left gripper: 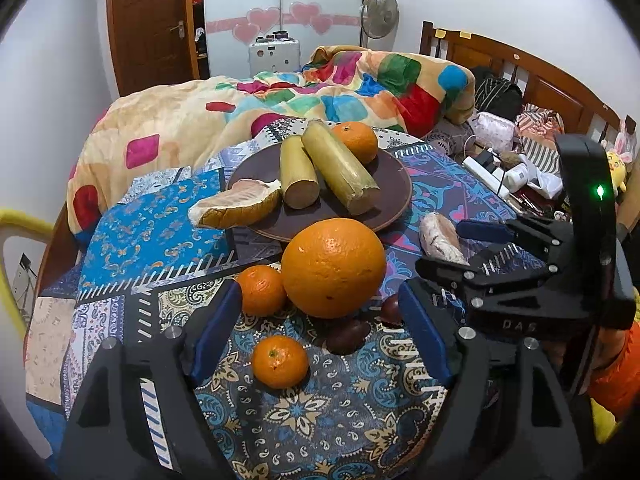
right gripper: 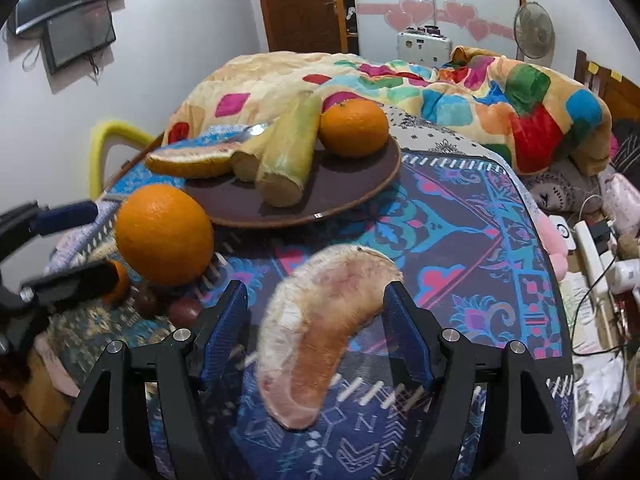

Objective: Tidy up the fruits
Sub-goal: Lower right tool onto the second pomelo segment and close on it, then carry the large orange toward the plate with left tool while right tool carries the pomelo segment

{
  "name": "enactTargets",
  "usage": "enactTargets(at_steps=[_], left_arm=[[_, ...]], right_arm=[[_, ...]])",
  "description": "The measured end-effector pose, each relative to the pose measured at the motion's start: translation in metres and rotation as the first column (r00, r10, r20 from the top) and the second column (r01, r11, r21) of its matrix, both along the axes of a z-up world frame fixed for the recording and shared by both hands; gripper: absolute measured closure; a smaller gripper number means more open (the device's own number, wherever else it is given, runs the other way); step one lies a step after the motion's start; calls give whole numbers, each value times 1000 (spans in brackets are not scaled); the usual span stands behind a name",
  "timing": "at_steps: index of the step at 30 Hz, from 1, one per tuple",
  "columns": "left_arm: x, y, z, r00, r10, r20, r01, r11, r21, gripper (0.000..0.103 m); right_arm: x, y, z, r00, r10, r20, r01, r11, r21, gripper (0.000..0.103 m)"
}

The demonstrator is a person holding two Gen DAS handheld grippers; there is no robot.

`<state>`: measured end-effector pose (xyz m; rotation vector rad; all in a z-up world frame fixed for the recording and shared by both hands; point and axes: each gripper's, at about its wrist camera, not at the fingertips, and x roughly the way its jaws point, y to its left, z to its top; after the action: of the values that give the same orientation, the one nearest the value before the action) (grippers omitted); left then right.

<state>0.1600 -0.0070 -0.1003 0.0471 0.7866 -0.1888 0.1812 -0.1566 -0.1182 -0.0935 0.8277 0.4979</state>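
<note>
A brown plate [left gripper: 396, 184] [right gripper: 360, 184] on the patterned cloth holds two sugarcane pieces [left gripper: 338, 168] [right gripper: 288, 148], an orange [left gripper: 356, 140] [right gripper: 354, 128] and a pomelo wedge [left gripper: 236, 204] [right gripper: 188, 160]. In front of it sit a big orange [left gripper: 334, 268] [right gripper: 164, 234], two small tangerines [left gripper: 260, 290] [left gripper: 280, 362] and dark small fruits [left gripper: 348, 336] [right gripper: 184, 312]. My left gripper [left gripper: 320, 320] is open around the big orange's near side. My right gripper [right gripper: 316, 316] [left gripper: 452, 248] is open, with a peeled pomelo segment [right gripper: 316, 336] [left gripper: 440, 238] lying between its fingers.
The table stands against a bed with a colourful quilt [left gripper: 320, 92] [right gripper: 480, 92]. A power strip, cables and clutter [right gripper: 592, 264] [left gripper: 504, 172] lie to the right. A yellow chair back [right gripper: 108, 140] is at the left edge.
</note>
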Motion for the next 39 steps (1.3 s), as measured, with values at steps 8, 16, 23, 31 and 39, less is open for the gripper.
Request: enactTargets(at_steps=[8,16,23,31,39], left_arm=[[12,-10,-5,1000,-8,3,8,1000,17,23],[26,-15,-13,1000,2,6,-2,1000,28,26],[27,-17,-16,1000,-14,28,13,999,31,36],[32,-9,-9,1000,-12,10,12,1000,-22,37],[30,-8,0,999,-8,52,10,1000,-24,37]], right_arm=[[-5,-23,-2,1000,15,0,-15,1000,-10,66],[-8,-30,-2,1000,5,21,-5,1000,13,68],[-8,-32,4,999,7,50,-9,999,40,69],[-6,-30,18,996,26,85,-30,999,41,82],[1,-26,1,1000,15,26,-15,1000,-4,69]])
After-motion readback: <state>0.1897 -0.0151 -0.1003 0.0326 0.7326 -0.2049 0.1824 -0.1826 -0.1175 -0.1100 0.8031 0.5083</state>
